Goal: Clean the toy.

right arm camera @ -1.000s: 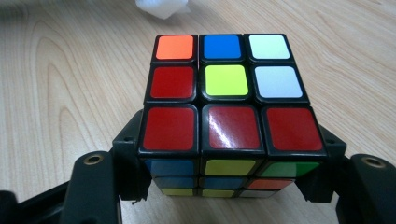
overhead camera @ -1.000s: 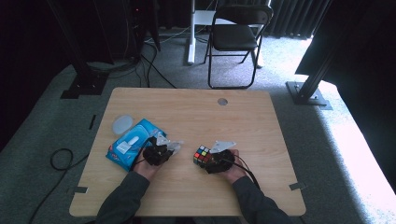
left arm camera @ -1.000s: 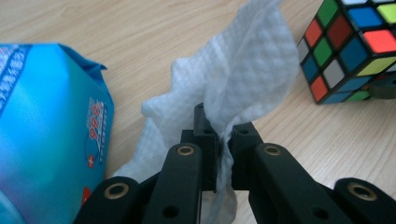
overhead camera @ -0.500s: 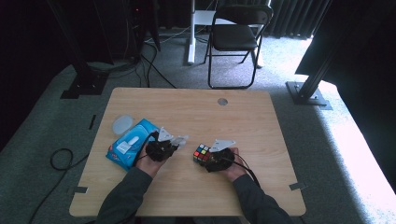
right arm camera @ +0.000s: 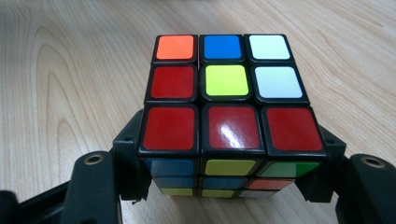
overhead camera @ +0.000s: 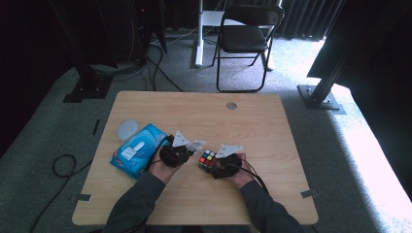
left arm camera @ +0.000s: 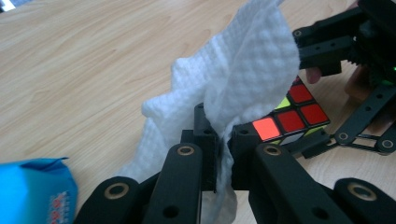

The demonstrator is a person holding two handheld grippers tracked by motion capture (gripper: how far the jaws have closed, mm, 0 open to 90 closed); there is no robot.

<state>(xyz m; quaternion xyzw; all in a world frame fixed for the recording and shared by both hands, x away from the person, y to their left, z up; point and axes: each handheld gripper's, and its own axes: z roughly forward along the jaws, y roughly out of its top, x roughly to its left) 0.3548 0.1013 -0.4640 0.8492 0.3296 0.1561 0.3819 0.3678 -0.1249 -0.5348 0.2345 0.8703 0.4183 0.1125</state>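
Note:
A scrambled puzzle cube (right arm camera: 231, 112) with red, yellow, blue and white tiles sits clamped between the jaws of my right gripper (right arm camera: 231, 175), just above the wooden table (overhead camera: 252, 121). In the high view the cube (overhead camera: 207, 159) is at the table's front middle, held by the right gripper (overhead camera: 224, 164). My left gripper (left arm camera: 223, 140) is shut on a white textured wipe (left arm camera: 243, 88), whose upper flap stands up beside the cube (left arm camera: 292, 119). From above, the left gripper (overhead camera: 176, 154) and its wipe (overhead camera: 196, 144) are just left of the cube.
A blue pack of wipes (overhead camera: 138, 149) lies at the left of the table, with a round translucent lid (overhead camera: 127, 129) behind it. A small round hole (overhead camera: 231, 105) is near the far edge. A folding chair (overhead camera: 245, 39) stands beyond the table.
The left gripper with the wipe has edged right, closer to the cube. The right gripper and cube have hardly moved.

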